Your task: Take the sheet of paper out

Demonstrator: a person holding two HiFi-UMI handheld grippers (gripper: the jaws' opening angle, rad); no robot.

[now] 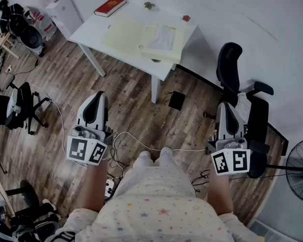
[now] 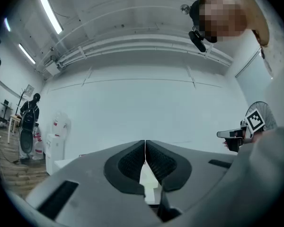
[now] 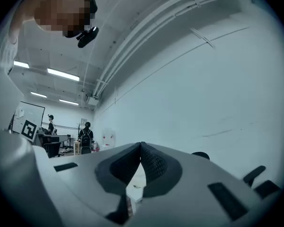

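The person is wearing a pale top (image 1: 156,205) sprinkled with small pastel stars, and a dark camera (image 2: 197,37) is sitting on the head. The left gripper (image 1: 97,97) and right gripper (image 1: 226,107) are showing light grey shells. Behind each gripper's jaws a white cube (image 1: 86,151) is carrying black square markers (one per visible face). Black ribbed pads (image 2: 132,161) are lining the jaws' inner faces, and dark rectangular slots (image 2: 57,200) are flanking them.
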